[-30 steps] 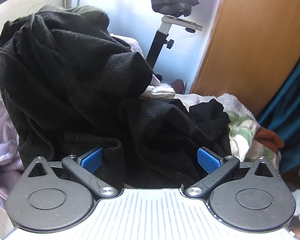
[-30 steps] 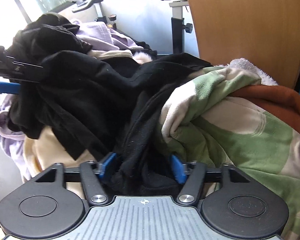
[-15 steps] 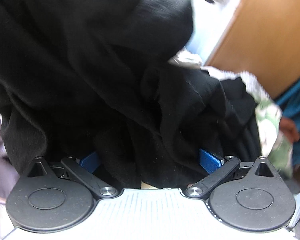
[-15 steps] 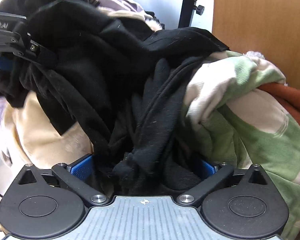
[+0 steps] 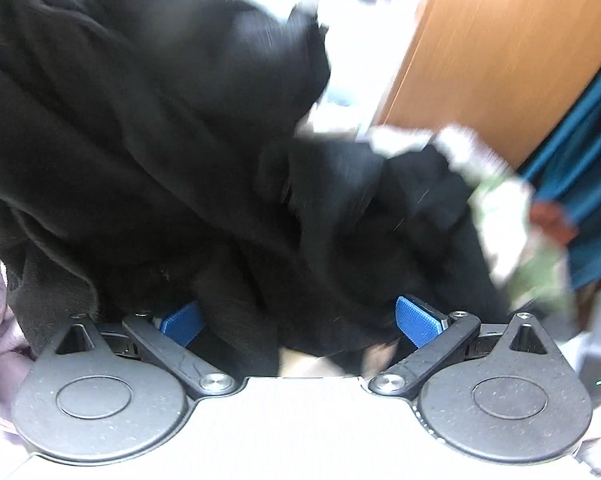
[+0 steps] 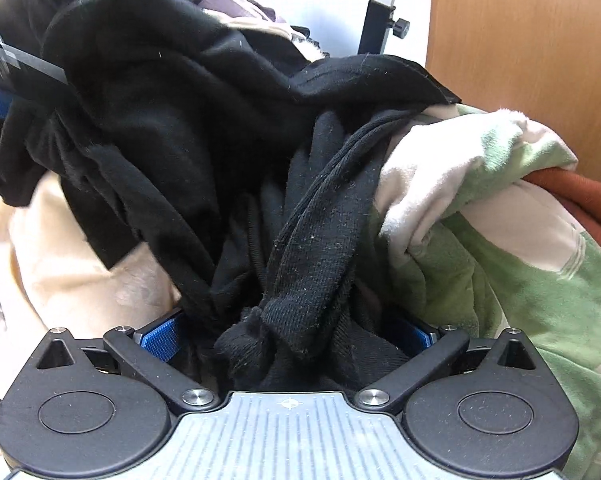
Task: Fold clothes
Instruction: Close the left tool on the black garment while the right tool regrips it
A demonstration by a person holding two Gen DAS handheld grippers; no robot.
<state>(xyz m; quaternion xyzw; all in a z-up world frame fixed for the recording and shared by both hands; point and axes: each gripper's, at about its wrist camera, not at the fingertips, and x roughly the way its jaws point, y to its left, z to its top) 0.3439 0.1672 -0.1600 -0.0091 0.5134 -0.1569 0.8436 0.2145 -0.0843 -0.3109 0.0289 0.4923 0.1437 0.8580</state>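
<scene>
Compared w/ half a sec ago, the left wrist view has gone blurrier and the black garment (image 5: 148,128) fills about the same chunk of it, w/ a bit more of the wooden panel (image 5: 480,52) showing top right. On the right wrist view the pads now sit wider than a sec ago, when they were pinched in close on the cloth.

Left tool (image 5: 296,320): blue pads spread wide, black fabric bunched between and draped over them, not clamped. Right tool (image 6: 288,336): same deal, pads apart, a knotted wad of the black garment (image 6: 300,264) sitting right btwn them, touching the left pad; the right pad is mostly hidden by cloth.

Garment lies on top of the laundry pile, w/ a green-and-cream blanket (image 6: 480,248) just beside it on the right and cream fabric (image 6: 84,256) on the left. Teal curtain (image 5: 588,176) at far right. No readable writing or labels anywhere.
</scene>
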